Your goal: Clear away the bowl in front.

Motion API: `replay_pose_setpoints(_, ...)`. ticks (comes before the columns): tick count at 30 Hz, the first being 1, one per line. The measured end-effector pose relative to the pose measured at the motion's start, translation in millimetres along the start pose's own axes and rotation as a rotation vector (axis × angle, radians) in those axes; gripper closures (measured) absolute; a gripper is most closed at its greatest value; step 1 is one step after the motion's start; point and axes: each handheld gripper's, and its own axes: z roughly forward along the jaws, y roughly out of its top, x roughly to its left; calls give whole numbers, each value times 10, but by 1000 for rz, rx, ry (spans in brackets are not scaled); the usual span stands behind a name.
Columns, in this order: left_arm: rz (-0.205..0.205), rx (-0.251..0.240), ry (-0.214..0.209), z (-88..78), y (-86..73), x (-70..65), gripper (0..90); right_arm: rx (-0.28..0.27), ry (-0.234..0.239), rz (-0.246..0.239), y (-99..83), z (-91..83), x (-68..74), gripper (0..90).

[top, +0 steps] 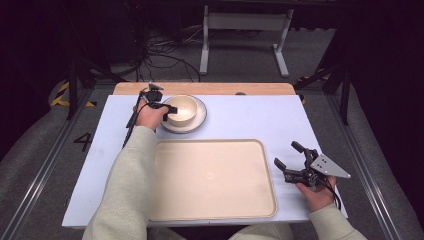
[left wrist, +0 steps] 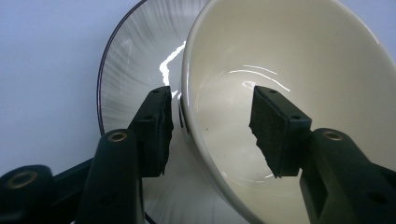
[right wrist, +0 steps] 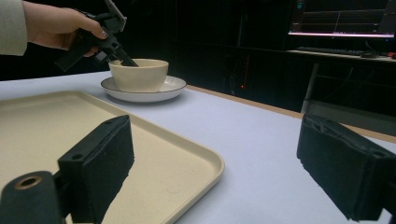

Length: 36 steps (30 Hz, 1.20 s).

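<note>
Nearest the lens in the left gripper view, the left gripper (left wrist: 212, 130) is seen straddling the bowl (left wrist: 289, 84) wall, one pad outside, one inside, a gap showing at both pads, so nothing is clamped yet. That cream bowl is sat on a grey plate (left wrist: 130, 79), placed upper left of centre in the high view, just beyond the tray (top: 210, 177). Over at lower right, the right gripper (top: 292, 156) is held with jaws wide apart, nothing between them, on the table (top: 250, 117).

Bare table (top: 240, 120) between plate (top: 200, 118) — tray (top: 210, 180)
</note>
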Motion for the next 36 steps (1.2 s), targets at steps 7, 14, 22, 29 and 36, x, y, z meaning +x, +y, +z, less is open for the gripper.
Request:
replay_pose_setpoints(7,-32,16,10,17,-9,-9,590,2,1,0,1,2,1,113)
replay_pose_setpoints(14,-74,41,26,12,-11,-3,671,2,4,-2,1,4,0,113)
replay_pose_setpoints(22,-134,47,41,16,-11,0,742,5,7,-3,2,7,-2,112)
replay_pose_setpoints(29,-166,50,92,21,-3,-41,827,8,6,-2,3,8,-2,112)
replay_pose_setpoints(36,-184,38,107,27,-1,-68,835,9,5,-5,3,8,2,113)
